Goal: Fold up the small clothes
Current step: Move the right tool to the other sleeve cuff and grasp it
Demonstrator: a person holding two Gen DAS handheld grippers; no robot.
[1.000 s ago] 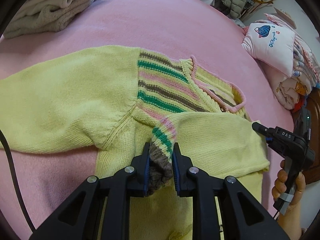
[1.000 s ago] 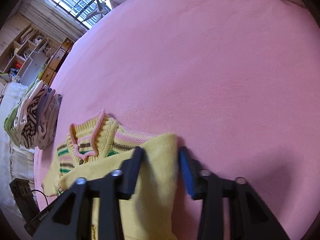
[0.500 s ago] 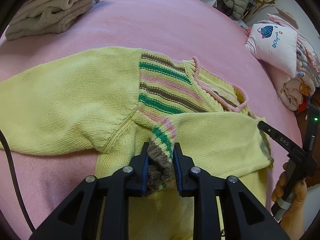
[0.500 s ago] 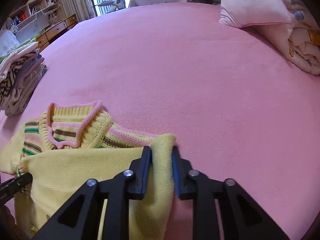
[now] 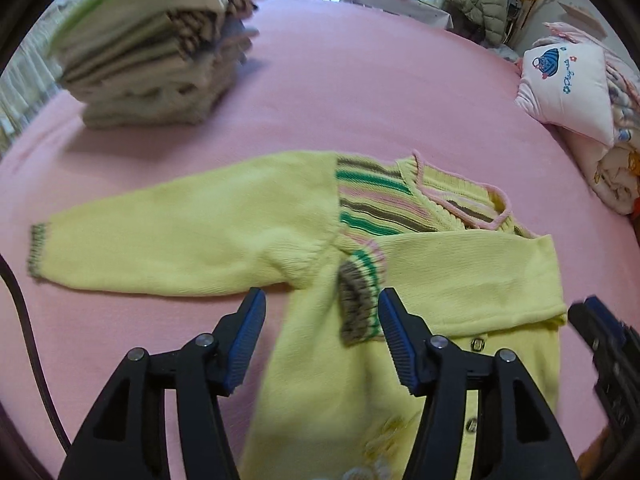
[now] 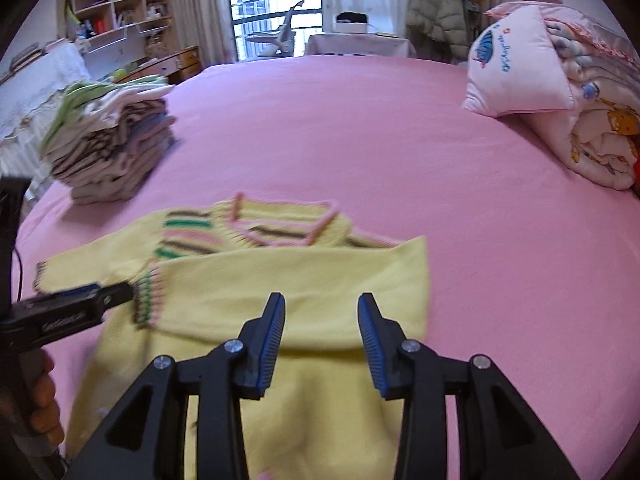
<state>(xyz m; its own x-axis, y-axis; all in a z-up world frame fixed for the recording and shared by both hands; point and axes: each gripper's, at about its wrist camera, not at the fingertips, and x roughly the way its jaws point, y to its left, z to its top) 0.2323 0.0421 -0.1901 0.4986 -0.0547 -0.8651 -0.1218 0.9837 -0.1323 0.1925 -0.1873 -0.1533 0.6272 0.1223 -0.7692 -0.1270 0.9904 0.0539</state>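
Both grippers have let go of the folded-in sleeve and pulled up: left gripper (image 5: 322, 316) jaws opening, striped cuff (image 5: 360, 300) lying free between them, right gripper (image 6: 322, 324) jaws opening above the sleeve, pinching nothing. Yellow knit cardigan (image 5: 224, 232) lies flat on the pink bed (image 5: 360, 92), one sleeve crossed over its chest, the other sleeve (image 5: 160, 236) spread out. Left to do, I'd say: that sleeve, then the body fold, then onto the folded stack (image 6: 108, 144).

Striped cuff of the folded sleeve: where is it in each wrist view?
Left wrist: cuff at centre, lying between the opening jaws, untouched.
Right wrist: cuff at left, beside the left gripper's tip.
Shared landmark: stack of folded clothes, upper left in both.
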